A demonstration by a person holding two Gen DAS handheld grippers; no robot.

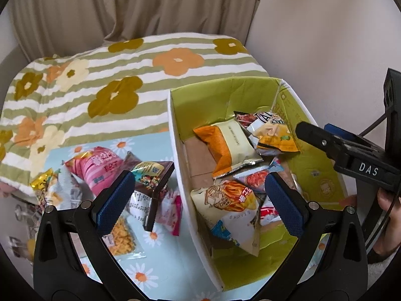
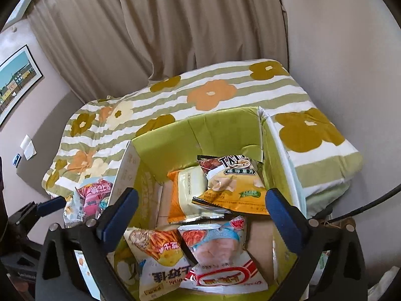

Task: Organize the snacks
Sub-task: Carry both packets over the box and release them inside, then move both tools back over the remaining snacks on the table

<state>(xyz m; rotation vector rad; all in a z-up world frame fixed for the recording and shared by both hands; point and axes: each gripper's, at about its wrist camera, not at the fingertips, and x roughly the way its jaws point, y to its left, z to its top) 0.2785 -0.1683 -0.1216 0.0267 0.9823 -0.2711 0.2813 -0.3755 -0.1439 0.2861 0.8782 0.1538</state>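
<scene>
A cardboard box [image 1: 175, 135] with a green lining holds several snack bags: an orange and cream packet [image 1: 230, 145], a yellow chip bag [image 1: 273, 133] and a fries-stick bag [image 1: 230, 208]. My left gripper [image 1: 199, 202] is open and straddles the box's left wall with nothing between its pads. My right gripper [image 2: 201, 215] hangs open over the box [image 2: 200, 135], above a shrimp cracker bag [image 2: 215, 245] that lies loose on the pile. Outside the box, a pink bag [image 1: 100, 168], a dark brown packet [image 1: 150, 183] and a clear bag of orange snacks [image 1: 122, 235] lie on the mat.
A light blue daisy mat [image 1: 150, 276] sits under the box and the loose snacks. Behind is a bed with a striped flower quilt [image 1: 125, 75], then a beige curtain [image 2: 175, 37]. My right gripper [image 1: 323, 135] and a hand [image 1: 388, 200] reach in from the right.
</scene>
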